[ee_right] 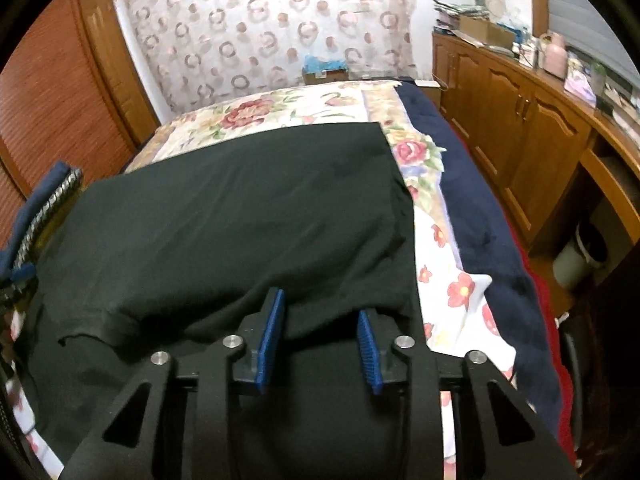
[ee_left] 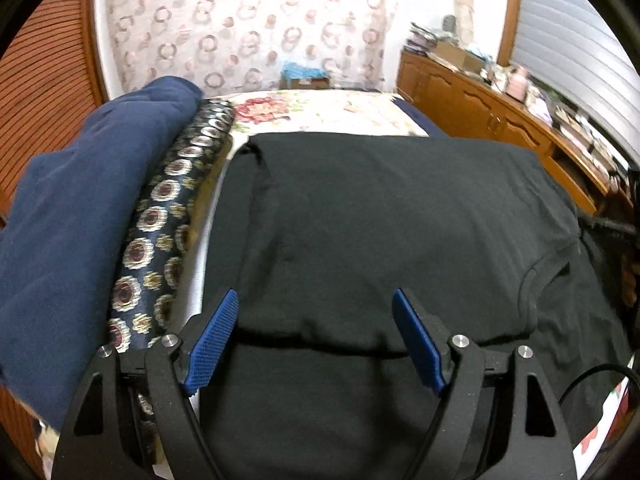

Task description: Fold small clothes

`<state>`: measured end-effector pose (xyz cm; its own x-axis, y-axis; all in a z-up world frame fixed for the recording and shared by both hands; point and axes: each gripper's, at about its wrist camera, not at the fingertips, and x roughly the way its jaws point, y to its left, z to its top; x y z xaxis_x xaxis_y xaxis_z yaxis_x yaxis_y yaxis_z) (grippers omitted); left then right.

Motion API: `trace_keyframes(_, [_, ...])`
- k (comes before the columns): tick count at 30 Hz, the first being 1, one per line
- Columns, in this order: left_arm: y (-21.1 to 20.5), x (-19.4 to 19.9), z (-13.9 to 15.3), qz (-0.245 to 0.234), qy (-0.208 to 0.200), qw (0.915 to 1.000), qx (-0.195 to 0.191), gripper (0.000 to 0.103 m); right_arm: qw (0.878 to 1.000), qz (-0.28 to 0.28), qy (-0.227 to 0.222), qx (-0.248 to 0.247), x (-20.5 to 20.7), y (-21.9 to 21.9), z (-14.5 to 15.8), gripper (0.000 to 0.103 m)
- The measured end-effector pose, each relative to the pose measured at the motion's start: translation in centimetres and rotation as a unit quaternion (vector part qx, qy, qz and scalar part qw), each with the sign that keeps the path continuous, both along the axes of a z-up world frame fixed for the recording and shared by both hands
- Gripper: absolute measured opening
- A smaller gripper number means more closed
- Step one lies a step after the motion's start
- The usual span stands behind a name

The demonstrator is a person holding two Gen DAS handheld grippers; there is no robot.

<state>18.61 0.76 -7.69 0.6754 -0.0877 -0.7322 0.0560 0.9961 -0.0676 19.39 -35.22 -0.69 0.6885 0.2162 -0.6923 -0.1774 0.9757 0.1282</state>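
A black cotton T-shirt [ee_left: 380,216] lies spread flat across the bed with the flowered bedspread [ee_right: 280,108], and it serves as the landmark here: to its left a rolled navy blue fleece blanket [ee_left: 80,208] and a dark patterned cloth with ringed medallions [ee_left: 160,240] lie alongside it, and past its right edge the bedspread shows, with a wooden cabinet run [ee_right: 520,128] beyond the bed. The shirt looks part-folded; from the left wrist view one side seems already turned in, with a sleeve and its seam lying over the body near the right of that view. The left tool [ee_left: 316,344] stands wide open above the shirt's near edge, its blue ribbed pads [ee_left: 212,344] clear of the cloth and holding nothing. The right tool [ee_right: 320,344] is open more narrowly, its pads at a raised ridge of the shirt's near edge; whether they touch the cloth I cannot tell. I judge the step in hand is taking hold of the near edge for the next fold. That calls for both tools to close on the edge, then lift it evenly toward the far side of the shirt.
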Motion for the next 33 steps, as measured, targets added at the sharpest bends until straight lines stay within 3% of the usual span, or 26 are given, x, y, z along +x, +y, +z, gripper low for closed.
trace_keyframes(6, [0.9, -0.1, -0.2, 0.031, 0.004, 0.9995, -0.003, 0.062, 1.000, 0.002, -0.013, -0.014, -0.3, -0.2, 0.0, 0.030])
trace_keyframes(13, [0.8, 0.0, -1.3, 0.036, 0.022, 0.9989, 0.018, 0.057, 1.000, 0.002, -0.014, -0.012, -0.5, 0.3, 0.1, 0.030])
trace_keyframes(15, [0.7, -0.1, -1.6, 0.040, 0.028, 0.9986, 0.020, 0.045, 1.000, 0.002, -0.014, -0.013, -0.5, 0.3, 0.1, 0.028])
trace_keyframes(22, [0.6, 0.0, -2.1, 0.043, 0.038, 0.9980, 0.026, 0.044, 1.000, 0.001, -0.013, -0.011, -0.4, 0.3, 0.2, 0.027])
trace_keyframes(24, [0.4, 0.4, -2.2, 0.040, 0.037, 0.9981, 0.030, 0.044, 1.000, 0.006, -0.013, -0.013, -0.3, 0.3, 0.2, 0.013])
trace_keyframes(25, [0.3, 0.5, -2.2, 0.038, 0.036, 0.9981, 0.033, 0.040, 1.000, 0.010, -0.013, -0.017, -0.3, 0.4, 0.2, 0.008])
trace_keyframes(26, [0.1, 0.6, -2.0, 0.032, 0.032, 0.9982, 0.040, 0.022, 0.999, 0.020, -0.018, -0.030, -0.5, 0.9, 0.2, 0.004])
trace_keyframes(27, [-0.2, 0.7, -1.9, 0.020, 0.032, 0.9984, 0.041, 0.013, 0.998, 0.027, -0.025, -0.041, -0.7, 1.2, 0.4, 0.003])
trace_keyframes(29, [-0.2, 0.8, -1.8, 0.018, 0.031, 0.9989, 0.031, 0.006, 0.999, 0.029, -0.033, -0.031, -1.0, 1.1, 0.9, 0.003])
trace_keyframes(33, [0.0, 0.0, -0.2, 0.014, 0.004, 0.9998, 0.016, 0.005, 0.998, 0.030, -0.061, -0.014, -2.1, 0.5, 2.3, 0.002])
